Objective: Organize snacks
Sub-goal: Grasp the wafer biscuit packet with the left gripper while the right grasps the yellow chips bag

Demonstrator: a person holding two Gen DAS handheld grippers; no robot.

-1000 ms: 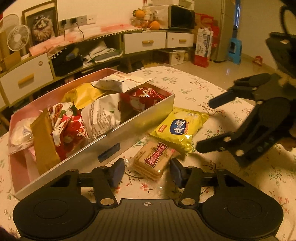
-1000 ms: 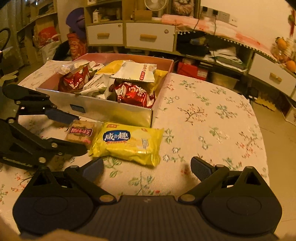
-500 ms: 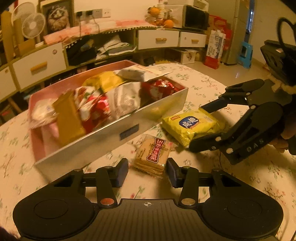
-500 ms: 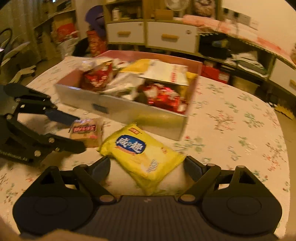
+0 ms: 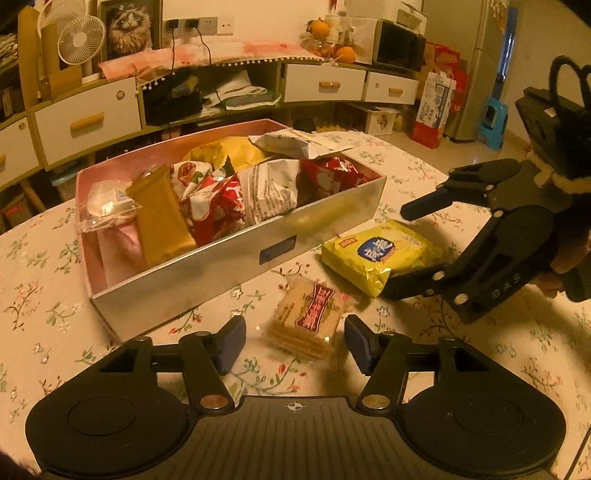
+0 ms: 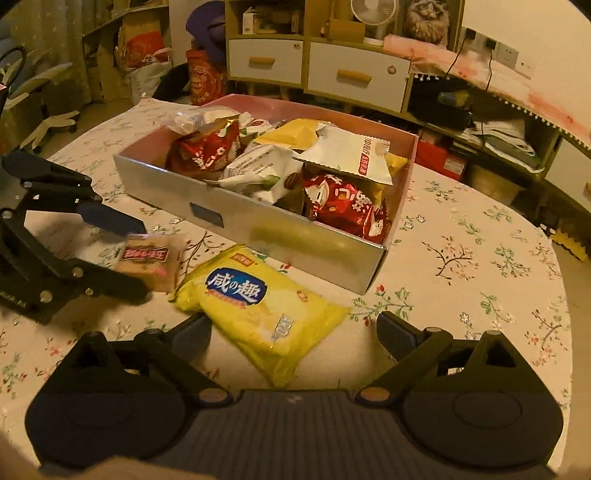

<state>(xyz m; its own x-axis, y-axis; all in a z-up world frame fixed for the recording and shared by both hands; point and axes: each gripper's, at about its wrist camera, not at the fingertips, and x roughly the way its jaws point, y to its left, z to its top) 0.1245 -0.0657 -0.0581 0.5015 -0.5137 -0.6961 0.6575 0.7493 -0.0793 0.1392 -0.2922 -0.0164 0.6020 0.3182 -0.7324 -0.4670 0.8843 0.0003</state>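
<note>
My tongs (image 5: 293, 338) are black with blue pads (image 5: 232, 341). The box (image 5: 236, 266) is silver outside, pink inside. One pack (image 6: 258, 310) is yellow with a blue label; the cloth (image 6: 480, 266) is cream, flowered.

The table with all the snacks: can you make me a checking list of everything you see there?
Surface: flowered tablecloth over the table.
Job's things: silver box, pink inside, piled with snack bags; yellow packet and cracker pack lie on the cloth beside it.
Clutter: nothing seen on the table besides the snacks.
Grippers: left tongs open around the cracker pack, having just widened, pads not pressing; right tongs open around the yellow packet, having just widened too.
Cables: two plugged into the wall sockets, hanging to the shelf.
Surroundings: drawers, fan, oranges, blue stool.
</note>
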